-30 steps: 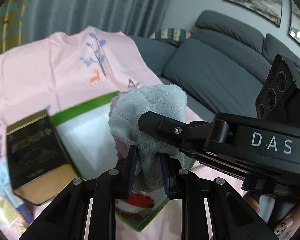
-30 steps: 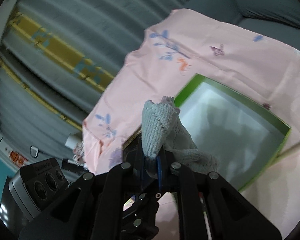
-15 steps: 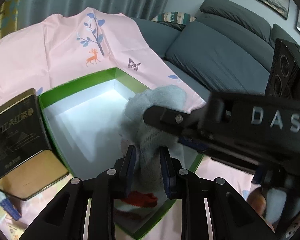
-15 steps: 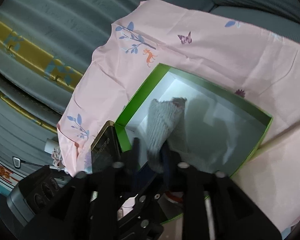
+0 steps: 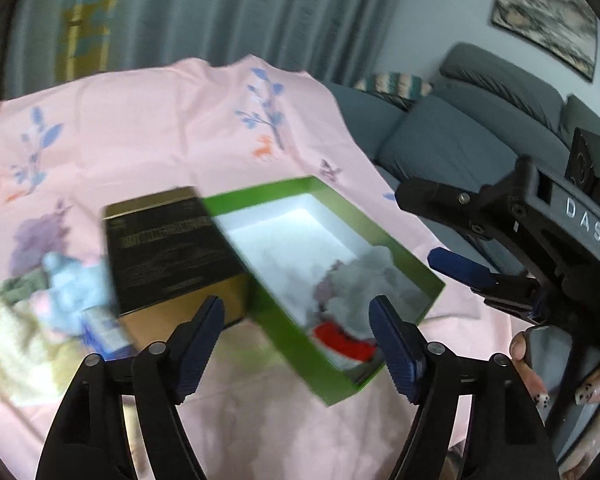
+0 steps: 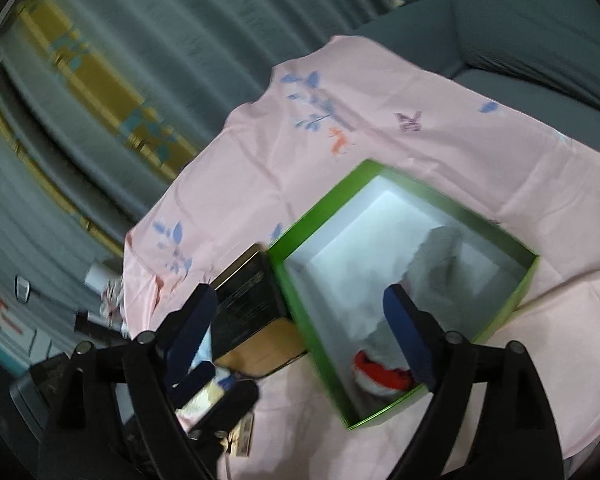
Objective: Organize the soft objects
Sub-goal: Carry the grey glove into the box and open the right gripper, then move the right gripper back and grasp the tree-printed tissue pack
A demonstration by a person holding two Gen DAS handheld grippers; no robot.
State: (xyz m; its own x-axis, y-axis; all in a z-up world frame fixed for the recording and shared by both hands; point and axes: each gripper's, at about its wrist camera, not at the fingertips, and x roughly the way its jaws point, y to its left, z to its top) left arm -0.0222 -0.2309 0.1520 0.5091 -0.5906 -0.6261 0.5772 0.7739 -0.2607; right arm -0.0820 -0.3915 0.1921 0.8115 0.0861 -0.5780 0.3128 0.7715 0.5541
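Both my grippers, left [image 5: 296,338] and right [image 6: 304,328], just spread wide, nothing between jaws. Grey cloth [image 5: 364,280] dropped ahead of fingers inside green box [image 5: 260,196] (beside red item). Soft pile [image 5: 64,292] left of fingers, blurred, apparently still unsorted.

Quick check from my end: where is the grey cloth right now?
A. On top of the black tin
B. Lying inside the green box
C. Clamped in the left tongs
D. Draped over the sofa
B: the grey cloth lies inside the green box, next to a red item, and both the left tongs and the right tongs stand open with nothing between the pads.
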